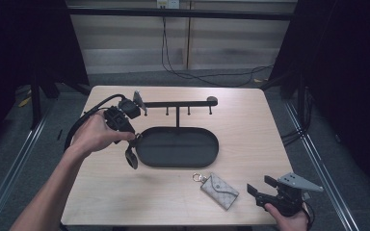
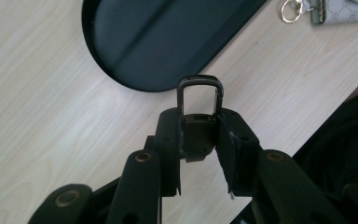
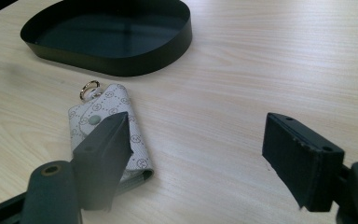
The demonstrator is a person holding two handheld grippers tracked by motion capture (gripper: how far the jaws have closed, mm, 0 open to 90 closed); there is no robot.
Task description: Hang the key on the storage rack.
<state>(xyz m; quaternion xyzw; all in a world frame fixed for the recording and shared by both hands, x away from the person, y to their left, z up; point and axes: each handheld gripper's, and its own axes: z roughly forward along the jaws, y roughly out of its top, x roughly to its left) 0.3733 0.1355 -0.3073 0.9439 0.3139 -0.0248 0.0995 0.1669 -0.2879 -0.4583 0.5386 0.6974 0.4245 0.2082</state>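
Observation:
My left gripper [image 1: 134,140] hovers by the left end of a black oval tray [image 1: 207,161]. It is shut on a dark key fob [image 1: 131,158] that hangs below it. In the left gripper view the jaws pinch the fob's body [image 2: 198,135], and its metal loop [image 2: 199,78] sticks out past my left gripper [image 2: 199,128]. A pale patterned key pouch [image 1: 220,190] with a gold ring [image 1: 198,177] lies flat near the table's front. My right gripper [image 1: 260,188] rests just right of it, open, with the pouch [image 3: 121,126] behind its left jaw and nothing inside my right gripper [image 3: 200,158].
A black stand [image 1: 177,103] with a horizontal bar and several small hooks rises behind the tray. The tray [image 3: 135,60] looks bare inside. The light wooden table [image 1: 250,125] ends close in front of the right gripper. Cables lie on the floor beyond.

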